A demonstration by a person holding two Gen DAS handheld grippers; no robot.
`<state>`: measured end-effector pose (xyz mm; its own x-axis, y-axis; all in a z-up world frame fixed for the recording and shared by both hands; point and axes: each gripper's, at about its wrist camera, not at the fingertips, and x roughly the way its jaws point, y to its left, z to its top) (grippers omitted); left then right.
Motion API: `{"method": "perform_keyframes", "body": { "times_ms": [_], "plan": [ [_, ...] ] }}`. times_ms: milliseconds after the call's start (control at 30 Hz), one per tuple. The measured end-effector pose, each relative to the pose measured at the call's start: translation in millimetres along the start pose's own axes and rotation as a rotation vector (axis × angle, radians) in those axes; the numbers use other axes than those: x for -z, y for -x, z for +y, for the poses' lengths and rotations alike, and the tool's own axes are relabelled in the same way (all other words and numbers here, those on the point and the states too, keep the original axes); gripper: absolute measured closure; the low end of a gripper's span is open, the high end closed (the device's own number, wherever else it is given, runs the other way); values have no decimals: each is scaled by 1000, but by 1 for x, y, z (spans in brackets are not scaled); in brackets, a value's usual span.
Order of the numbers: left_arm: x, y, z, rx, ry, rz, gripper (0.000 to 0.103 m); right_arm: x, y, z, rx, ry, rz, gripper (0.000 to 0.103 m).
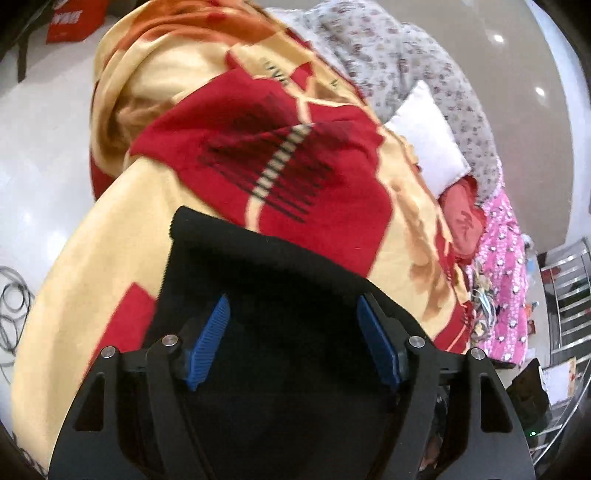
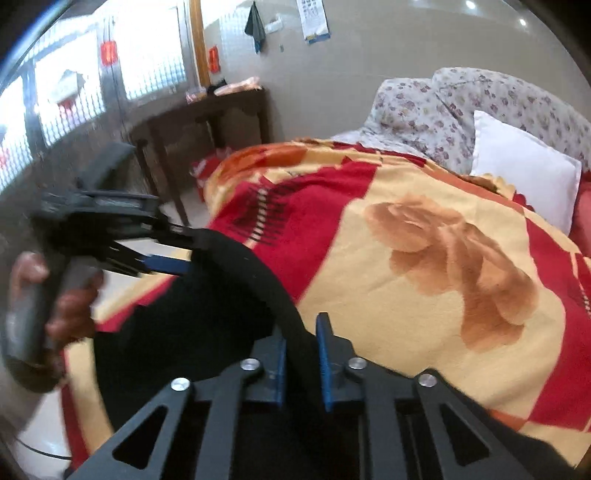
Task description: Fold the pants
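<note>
So the black pants [image 1: 280, 280] are lying on the bed, on top of the red and yellow blanket [image 1: 110, 258]. The left gripper [image 1: 293, 314] has its fingers spread wide over the fabric, not pinching anything. The right gripper [image 2: 301, 347] has its fingers clamped on a raised fold of the pants.

Bed: covered by a red, yellow and orange floral blanket [image 2: 424, 258].
Head of bed: white pillow [image 2: 524, 177] against a floral-print quilt [image 2: 443, 107].
Beside bed: dark wooden table [image 2: 207, 110] against a beige wall [image 2: 351, 66].
Beyond table: barred windows [image 2: 66, 96], bright daylight.
Floor: glossy white [image 1: 40, 147], cables [image 1: 14, 302] lying on it.
Wall above bed: hanging calendar [image 2: 314, 18].
</note>
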<state>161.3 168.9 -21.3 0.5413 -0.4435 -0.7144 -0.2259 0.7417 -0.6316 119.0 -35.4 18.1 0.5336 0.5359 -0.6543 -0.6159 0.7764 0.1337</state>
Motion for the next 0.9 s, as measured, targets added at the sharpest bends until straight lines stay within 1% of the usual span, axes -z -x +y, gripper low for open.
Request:
{"method": "perform_keyframes", "body": {
  "times_ms": [133, 167, 233, 267, 300, 367, 400, 433, 467, 500, 533, 567, 600, 667, 733, 767, 800, 833, 900],
  "plan": [
    [23, 38, -21, 32, -124, -26, 36, 17, 47, 33, -67, 44, -33, 97],
    [32, 51, -22, 39, -145, -34, 36, 28, 63, 47, -110, 55, -43, 97],
    [51, 80, -17, 42, -169, -77, 36, 44, 77, 66, -148, 82, -49, 97],
    [61, 93, -10, 28, -167, -106, 36, 57, 78, 75, -147, 84, -30, 97],
    [67, 100, -6, 5, -163, -126, 36, 68, 72, 80, -129, 82, 7, 97],
    [78, 108, 6, -90, -167, -161, 36, 84, 57, 81, -72, 76, 66, 97],
    [82, 108, 13, -136, -165, -166, 36, 86, 52, 78, -42, 63, 76, 97],
    [84, 107, 17, -150, -156, -158, 36, 86, 51, 75, -11, 47, 72, 97],
    [84, 104, 22, -145, -137, -139, 36, 83, 55, 73, 38, 45, 37, 95],
    [84, 101, 25, -129, -117, -118, 36, 81, 59, 73, 87, 60, 9, 84],
    [84, 98, 28, -107, -96, -99, 36, 80, 61, 73, 146, 75, -11, 60],
    [83, 95, 28, -96, -84, -92, 35, 78, 63, 74, 195, 85, -25, 52],
    [82, 92, 27, -95, -78, -93, 34, 76, 62, 72, 213, 95, -36, 50],
    [77, 83, 25, -86, -49, -89, 33, 72, 58, 71, 238, 121, -36, 50],
    [71, 72, 24, -48, 7, -69, 32, 70, 48, 73, 264, 168, -7, 50],
    [66, 65, 22, -30, 29, -59, 32, 70, 39, 74, 276, 195, 21, 50],
    [62, 57, 20, -30, 36, -50, 28, 70, 31, 74, 290, 220, 48, 50],
    [59, 50, 18, -40, 38, -42, 26, 70, 27, 73, 297, 230, 55, 50],
    [54, 37, 16, -88, 52, -28, 25, 69, 23, 67, 303, 237, 42, 50]
  ]
}}
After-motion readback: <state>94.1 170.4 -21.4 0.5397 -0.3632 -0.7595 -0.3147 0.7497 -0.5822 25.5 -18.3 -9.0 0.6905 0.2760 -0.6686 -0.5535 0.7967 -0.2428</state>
